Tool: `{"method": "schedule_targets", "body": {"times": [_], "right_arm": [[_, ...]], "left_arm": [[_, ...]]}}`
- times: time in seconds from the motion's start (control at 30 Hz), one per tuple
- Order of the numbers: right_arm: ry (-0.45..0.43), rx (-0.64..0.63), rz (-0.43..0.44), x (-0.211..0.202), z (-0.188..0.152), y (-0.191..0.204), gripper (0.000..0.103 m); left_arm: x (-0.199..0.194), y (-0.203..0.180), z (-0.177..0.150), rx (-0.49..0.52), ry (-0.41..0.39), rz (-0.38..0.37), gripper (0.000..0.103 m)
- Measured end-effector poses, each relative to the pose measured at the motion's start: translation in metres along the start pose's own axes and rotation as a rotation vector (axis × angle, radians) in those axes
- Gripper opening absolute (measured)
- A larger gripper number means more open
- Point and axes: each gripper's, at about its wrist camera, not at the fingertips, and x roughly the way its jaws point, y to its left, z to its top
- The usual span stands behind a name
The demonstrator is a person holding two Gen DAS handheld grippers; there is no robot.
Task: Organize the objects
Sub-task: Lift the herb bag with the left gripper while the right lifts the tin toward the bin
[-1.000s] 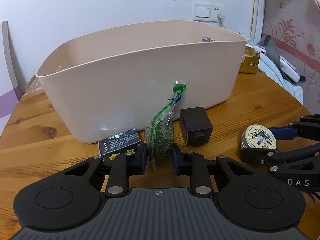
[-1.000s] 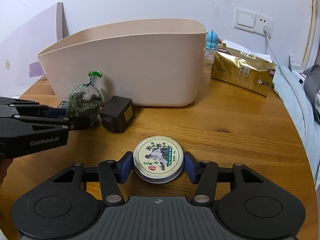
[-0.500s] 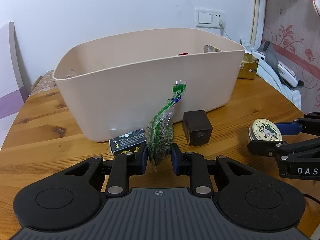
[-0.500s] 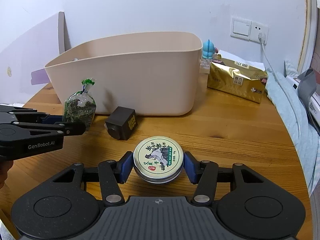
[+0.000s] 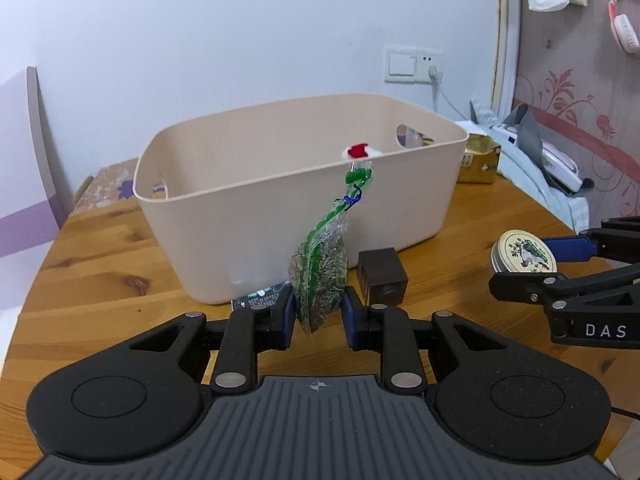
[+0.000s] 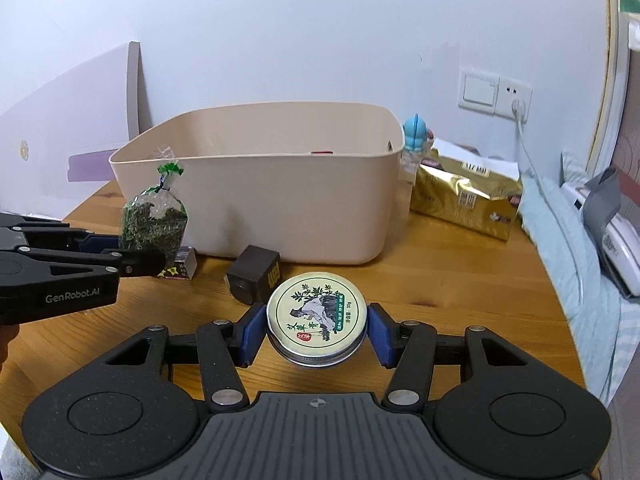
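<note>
My left gripper [image 5: 318, 314] is shut on a clear bag of dried green herbs [image 5: 318, 276] and holds it upright above the table, in front of the beige plastic bin [image 5: 248, 216]. The bag also shows in the right wrist view [image 6: 154, 222]. My right gripper [image 6: 316, 334] is shut on a round metal tin [image 6: 316, 314] with a printed lid, lifted above the table. The tin shows at the right in the left wrist view [image 5: 523, 256]. The bin [image 6: 280, 200] holds a white and red item [image 5: 360, 152].
A dark brown cube [image 5: 382, 276] and a small black box with yellow stars [image 6: 180, 266] lie on the wooden table [image 5: 100, 280] by the bin's front wall. A gold packet [image 6: 468, 204] and a blue figure [image 6: 416, 136] stand right of the bin. Bedding lies at the right edge.
Both grippers have risen with their loads and pulled back from the bin. The bin's inside now shows from above, with the bag and tin clear of the table.
</note>
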Motion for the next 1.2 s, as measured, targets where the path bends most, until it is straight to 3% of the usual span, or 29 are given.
{"method": "schedule_targets", "body": {"times": [0.53, 1.2], "right_arm": [[-0.098, -0.007, -0.013, -0.028, 0.023, 0.000, 0.052], [-0.179, 0.026, -0.002, -0.024, 0.056, -0.001, 0.052]], "left_arm": [[-0.031, 0.013, 0.019, 0.000, -0.089, 0.019, 0.025], [-0.026, 0.034, 0.053, -0.024, -0.154, 0.031, 0.025]]}}
